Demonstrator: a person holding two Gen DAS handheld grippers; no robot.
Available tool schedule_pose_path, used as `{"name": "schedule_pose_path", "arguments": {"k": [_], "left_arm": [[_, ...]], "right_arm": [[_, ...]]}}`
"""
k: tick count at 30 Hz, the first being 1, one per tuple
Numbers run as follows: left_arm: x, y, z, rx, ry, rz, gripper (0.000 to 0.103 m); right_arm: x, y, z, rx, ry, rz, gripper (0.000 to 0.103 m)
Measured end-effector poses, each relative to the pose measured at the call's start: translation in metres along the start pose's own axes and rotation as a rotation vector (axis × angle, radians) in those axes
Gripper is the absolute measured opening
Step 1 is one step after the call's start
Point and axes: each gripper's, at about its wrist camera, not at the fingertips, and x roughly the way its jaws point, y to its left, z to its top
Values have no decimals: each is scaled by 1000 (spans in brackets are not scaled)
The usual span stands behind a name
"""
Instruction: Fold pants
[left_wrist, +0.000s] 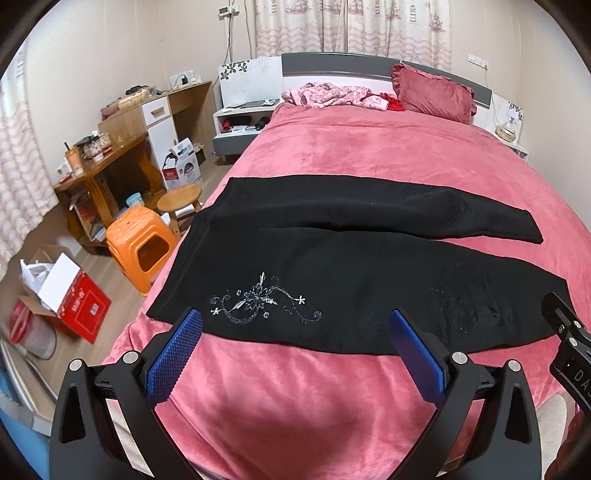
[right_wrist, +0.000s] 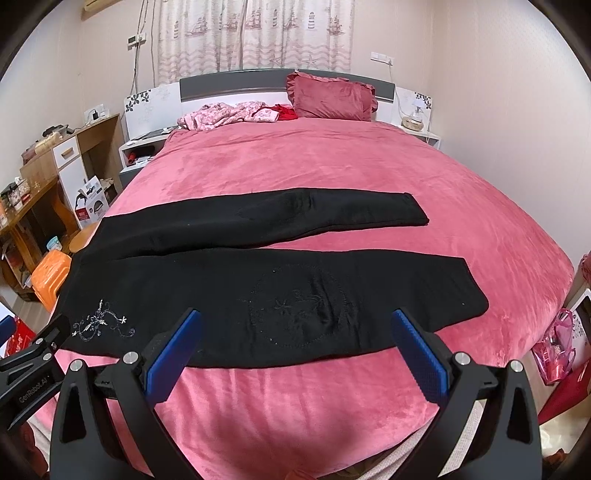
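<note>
Black pants (left_wrist: 332, 266) (right_wrist: 258, 288) lie flat across the pink bed, waist at the left and both legs running right, slightly apart. Silver floral embroidery (left_wrist: 264, 301) (right_wrist: 101, 325) marks the near leg by the waist. My left gripper (left_wrist: 295, 325) hovers open over the near edge of the pants beside that embroidery, holding nothing. My right gripper (right_wrist: 295, 325) is open too, above the near leg's knee area with a dark stitched circle (right_wrist: 299, 306). Each gripper's edge shows in the other's view, the right gripper (left_wrist: 569, 339) and the left gripper (right_wrist: 33, 365).
The pink bedspread (left_wrist: 369, 147) stretches to the headboard, where a red pillow (left_wrist: 434, 92) and crumpled pink clothes (left_wrist: 332, 94) lie. Left of the bed stand an orange stool (left_wrist: 142, 243), a wooden stool (left_wrist: 181, 199), a desk (left_wrist: 103, 158) and boxes (left_wrist: 70, 295). A pink bag (right_wrist: 557, 350) hangs at the right.
</note>
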Motion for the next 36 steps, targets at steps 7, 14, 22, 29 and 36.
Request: {"name": "schedule_pose_path", "arguments": {"k": [7,14,22,29,36], "left_arm": [[1,1,-1,-1,1,1,100],[1,1,-1,-1,1,1,100],[2,2,-3,-4,10,6,100],[4,3,-4,-4,15,3,100],[6,2,-5,1,21,-2,100]], "right_arm": [[0,1,-1,-1,1,0,101],[0,2,-1,-1,3,-2,101],[1,3,-3,-7,6,-8,101],[6,3,-4,-4,20,-15,101],[7,2,-4,-7,22,-15,101]]}}
